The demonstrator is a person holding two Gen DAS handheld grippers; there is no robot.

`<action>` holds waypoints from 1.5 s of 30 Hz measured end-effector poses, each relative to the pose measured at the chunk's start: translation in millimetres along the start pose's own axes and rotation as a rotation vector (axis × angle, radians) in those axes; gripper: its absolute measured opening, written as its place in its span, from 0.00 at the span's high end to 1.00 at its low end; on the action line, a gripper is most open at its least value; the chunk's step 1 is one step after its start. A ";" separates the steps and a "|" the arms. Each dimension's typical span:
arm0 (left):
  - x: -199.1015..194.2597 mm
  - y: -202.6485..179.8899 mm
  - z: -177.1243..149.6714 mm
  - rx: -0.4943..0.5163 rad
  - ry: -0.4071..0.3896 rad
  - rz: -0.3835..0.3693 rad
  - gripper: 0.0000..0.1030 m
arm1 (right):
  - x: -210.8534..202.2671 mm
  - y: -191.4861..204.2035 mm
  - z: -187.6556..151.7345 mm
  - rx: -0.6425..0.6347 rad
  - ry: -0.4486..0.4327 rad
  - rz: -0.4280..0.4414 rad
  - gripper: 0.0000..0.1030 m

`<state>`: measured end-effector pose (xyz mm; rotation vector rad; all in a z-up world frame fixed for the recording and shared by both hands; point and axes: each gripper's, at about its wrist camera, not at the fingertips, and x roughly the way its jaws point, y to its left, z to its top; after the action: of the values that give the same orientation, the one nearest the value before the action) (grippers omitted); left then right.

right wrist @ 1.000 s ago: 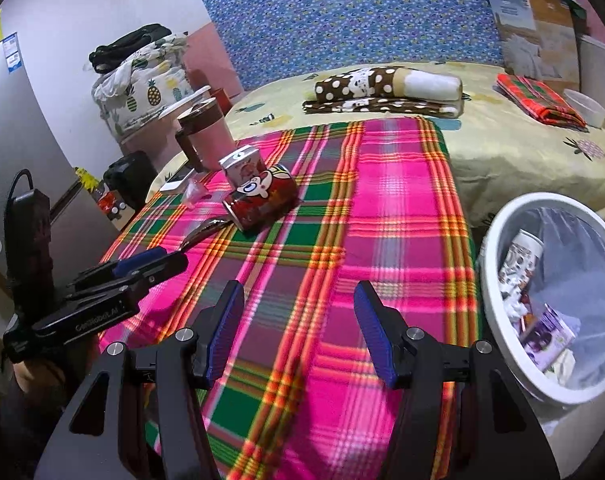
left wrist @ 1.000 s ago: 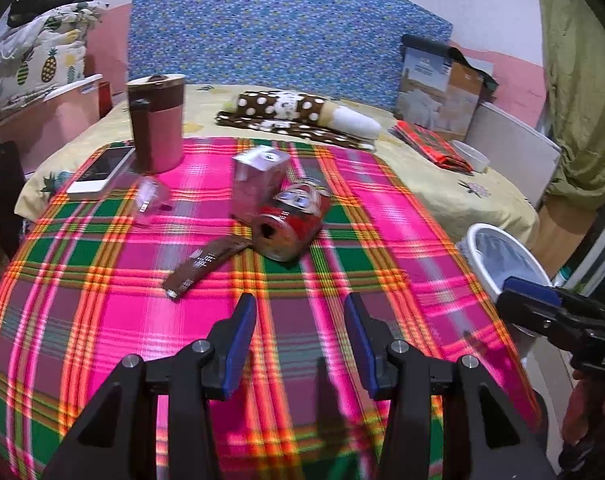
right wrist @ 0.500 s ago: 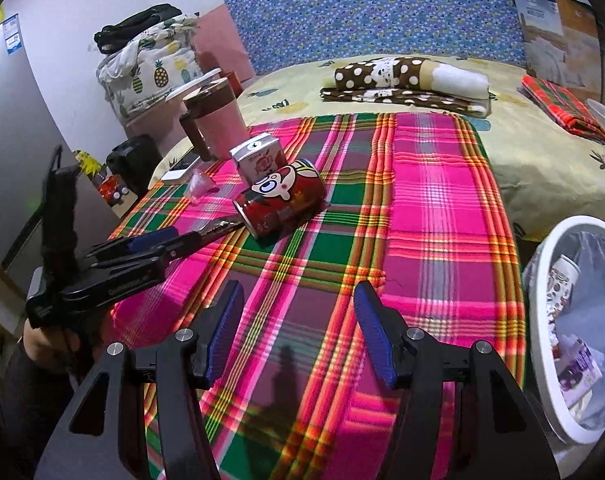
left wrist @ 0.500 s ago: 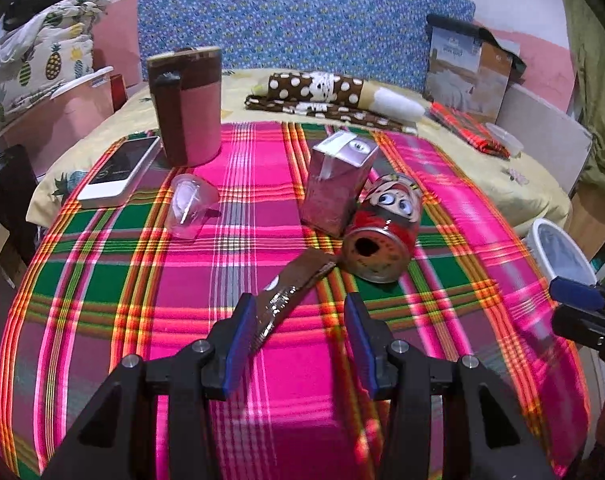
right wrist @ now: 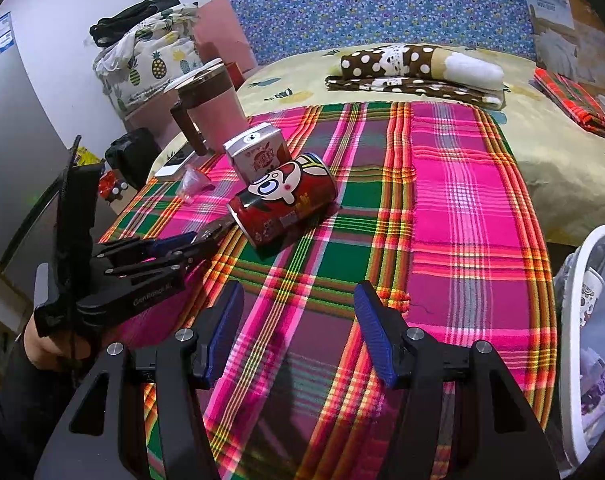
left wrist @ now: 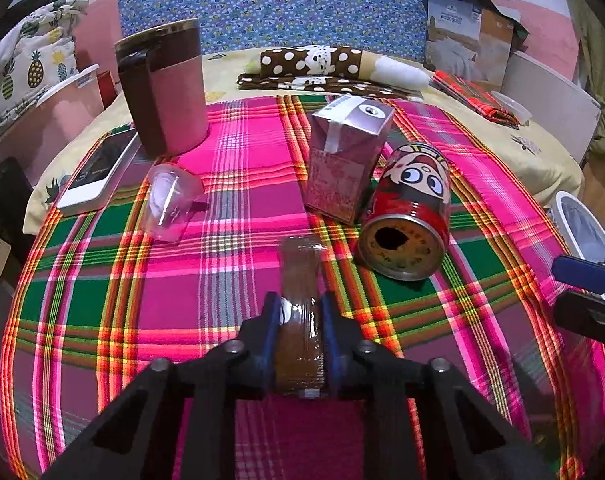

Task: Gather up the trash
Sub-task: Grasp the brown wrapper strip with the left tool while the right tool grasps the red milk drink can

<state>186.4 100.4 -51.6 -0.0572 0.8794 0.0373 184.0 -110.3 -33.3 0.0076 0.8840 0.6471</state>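
1. Closing its jaws, our left hand-held gripper (left wrist: 300,322) had the brown wrapper (left wrist: 299,280) between its blue pads, which sat against both long edges of the strip.
2. We saw that wrapper lying lengthwise on the plaid cloth (left wrist: 102,300), its far end pointing toward the pink carton (left wrist: 344,160).
3. We held our right hand-held gripper (right wrist: 298,334) wide apart over the cloth with nothing between its pads.
4. We noted the red can (left wrist: 406,216) lying on its side just right of the wrapper, its open end facing the left camera, and it touched the carton, which stood upright.
5. We found a clear plastic cup (left wrist: 170,204) tipped over to the left of the wrapper, well apart from it.
6. We saw a pink and brown mug (left wrist: 162,88) standing upright at the far left of the cloth, with a white phone (left wrist: 100,172) lying just beside it.
7. We had the white bin (right wrist: 578,340) at the right edge of the right-wrist view, off the edge of the cloth, with some wrappers and a paper cup already inside.
8. We saw the cloth spread on a bed (right wrist: 550,152) with a yellow sheet, and a brown polka-dot bundle (right wrist: 398,64) lay farther back.
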 end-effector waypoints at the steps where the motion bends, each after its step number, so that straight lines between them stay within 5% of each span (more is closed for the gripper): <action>1: -0.1 -0.3 -0.1 -0.006 0.000 -0.013 0.80 | 0.3 0.1 -0.1 0.000 0.001 0.000 0.43; 14: -19.9 -34.4 -3.5 0.055 -0.047 -0.192 0.81 | -6.5 -11.1 0.6 0.035 -0.014 -0.026 0.43; 27: -30.1 -2.9 -11.2 -0.088 -0.070 -0.141 0.81 | 18.0 -7.9 26.6 0.022 -0.045 -0.048 0.36; 39: -24.3 3.5 -12.5 -0.124 -0.067 -0.138 0.81 | 52.1 -11.7 31.6 0.053 0.030 -0.069 0.36; 42: -23.7 2.7 -12.2 -0.127 -0.064 -0.135 0.81 | 47.5 -11.7 29.4 0.055 0.015 -0.069 0.46; 45: -25.4 0.1 -13.0 -0.127 -0.066 -0.131 0.81 | 44.0 -11.9 26.0 0.054 0.010 -0.067 0.46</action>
<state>160.2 99.4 -40.3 -0.2309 0.8049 -0.0278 229.1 -90.1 -51.2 0.0234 0.9076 0.5609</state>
